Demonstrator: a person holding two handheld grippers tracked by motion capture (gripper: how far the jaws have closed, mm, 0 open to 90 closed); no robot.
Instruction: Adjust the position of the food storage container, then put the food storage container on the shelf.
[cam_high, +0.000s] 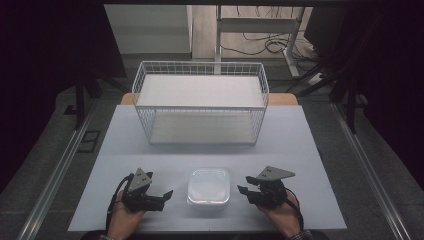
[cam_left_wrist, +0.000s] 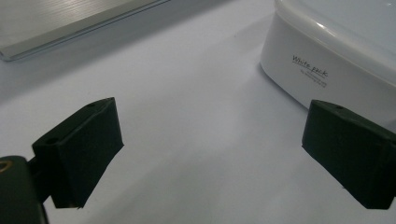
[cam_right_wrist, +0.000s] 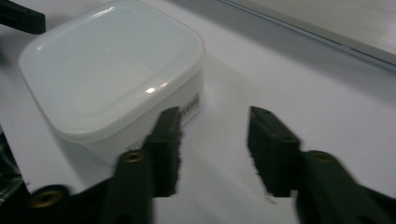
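Rested low at the near edge of the tabletop (cam_high: 150, 150), on either side of a white lidded plastic container (cam_high: 208, 186): left gripper (cam_high: 162, 196) with jaws spread wide and nothing between them, right gripper (cam_high: 244, 188) parted more narrowly and likewise empty. Sat flat near the front of the tabletop, midway between both grippers, closed under a translucent lid, well short of the white wire basket (cam_high: 200, 102) farther back. Judged light and fairly stiff, though smooth and glossy enough to slip; probably best taken across opposite side walls just under the lid rim. Seen from the left gripper view just beyond and beside one jaw; from the right gripper view just past the jaw tips, not touching.
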